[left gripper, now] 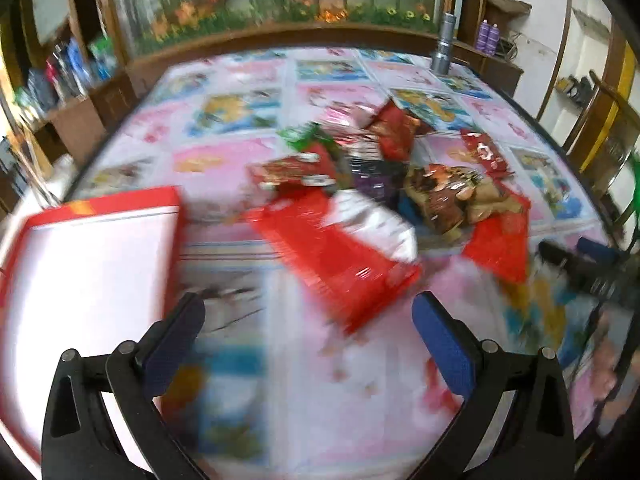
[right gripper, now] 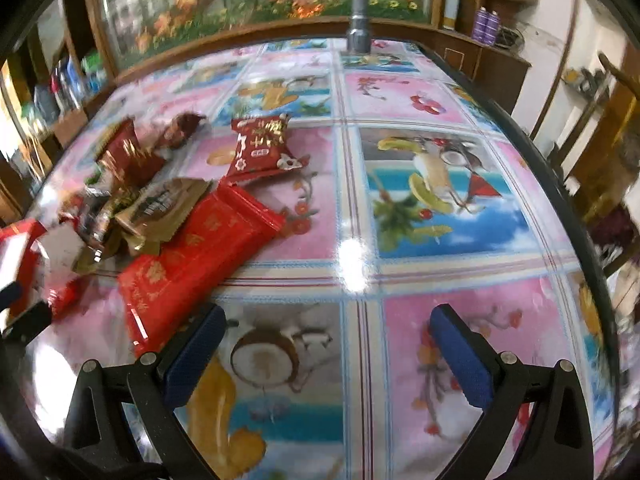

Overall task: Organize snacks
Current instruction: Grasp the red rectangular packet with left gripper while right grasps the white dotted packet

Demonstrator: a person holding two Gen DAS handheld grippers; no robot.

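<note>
A heap of snack packets [left gripper: 372,176] lies mid-table, blurred in the left wrist view. Nearest my open left gripper [left gripper: 308,312] is a long red packet [left gripper: 332,260], just beyond the fingertips and apart from them. An open red box with a white inside [left gripper: 88,256] stands left of that gripper. In the right wrist view the heap [right gripper: 136,196] sits at the left. A long red packet [right gripper: 200,256] lies beside the left finger of my open right gripper [right gripper: 326,320], which holds nothing. A small red pouch [right gripper: 262,146] lies farther back.
The table wears a glossy pink and blue picture cloth [right gripper: 420,184]. A metal flashlight [right gripper: 359,20] stands upright at the far edge. Wooden shelves [left gripper: 60,92] with bottles line the left, a wooden chair [left gripper: 600,128] stands at the right. The other gripper [left gripper: 580,268] shows at the right edge.
</note>
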